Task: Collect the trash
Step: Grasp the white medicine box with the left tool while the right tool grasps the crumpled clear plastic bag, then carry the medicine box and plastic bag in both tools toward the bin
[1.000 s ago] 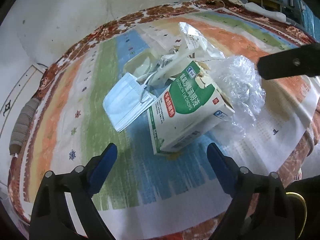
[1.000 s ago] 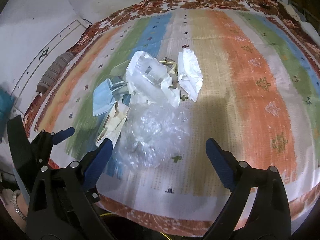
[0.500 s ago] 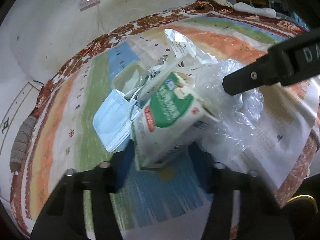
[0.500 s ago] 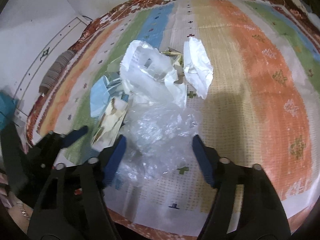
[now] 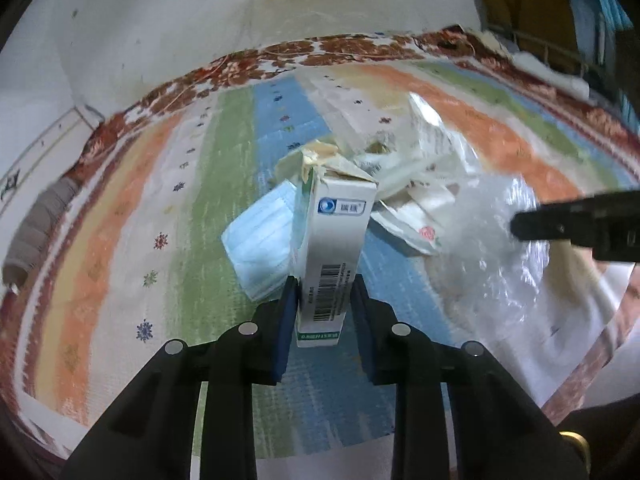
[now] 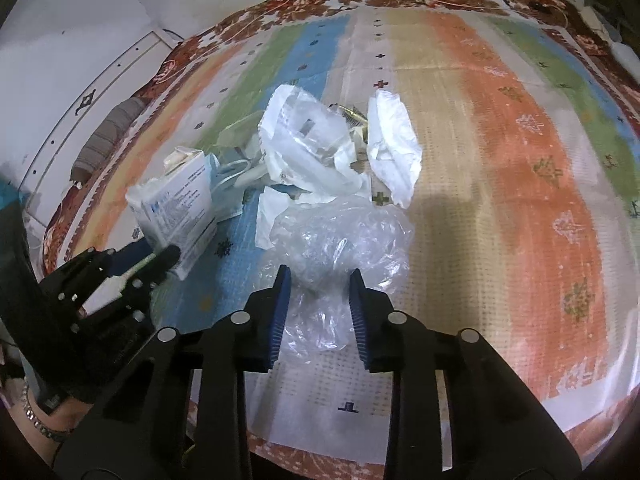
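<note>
Left tongs (image 5: 325,300) clamp the carton (image 5: 334,248); right tongs (image 6: 319,292) seemingly pinch blurred clear plastic (image 6: 340,240).

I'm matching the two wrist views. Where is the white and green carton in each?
Left wrist: carton at centre, on end between the left gripper pads.
Right wrist: carton at left, above the left gripper.
Shared landmark: the clear plastic bag.

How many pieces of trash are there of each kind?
Cardboard box: 1
Blue face mask: 1
Clear plastic bag: 1
White crumpled wrappers: 2 clear to see
Total: 5, with small scraps hidden in the pile.
</note>
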Demonstrator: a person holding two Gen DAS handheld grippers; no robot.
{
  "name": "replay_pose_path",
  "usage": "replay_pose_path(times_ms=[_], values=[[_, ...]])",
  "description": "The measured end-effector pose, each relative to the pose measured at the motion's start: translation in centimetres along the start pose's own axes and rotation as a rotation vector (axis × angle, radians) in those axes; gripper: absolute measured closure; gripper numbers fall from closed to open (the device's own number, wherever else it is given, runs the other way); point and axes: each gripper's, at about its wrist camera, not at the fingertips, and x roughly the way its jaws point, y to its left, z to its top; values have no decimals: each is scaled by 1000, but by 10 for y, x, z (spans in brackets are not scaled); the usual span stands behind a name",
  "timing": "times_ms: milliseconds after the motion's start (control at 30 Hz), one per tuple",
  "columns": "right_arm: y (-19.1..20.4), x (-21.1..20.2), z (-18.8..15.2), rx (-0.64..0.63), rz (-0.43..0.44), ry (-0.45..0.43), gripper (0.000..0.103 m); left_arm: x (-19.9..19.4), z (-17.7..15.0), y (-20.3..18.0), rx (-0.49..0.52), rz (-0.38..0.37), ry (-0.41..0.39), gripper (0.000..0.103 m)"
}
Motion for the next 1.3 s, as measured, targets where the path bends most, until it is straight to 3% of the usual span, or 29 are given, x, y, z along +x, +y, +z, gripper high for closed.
replay_pose_path(times_ms=[367,400,433,1067,1300], values=[[16,-13,2,-22,53,0,82,-5,4,26,-140,-27,17,79],[18,-14,1,-24,54,-1,83,-5,4,27,-148,-29,19,79],[18,-14,2,-28,54,-2,92,-6,5,28,-157,-32,21,79],[18,-53,-11,-21,59,-45,93,-52,9,41,-327,-113,44,80],[26,-71,-21,-68,33,-69,93,-78,8,39,-318,-151,26,80]])
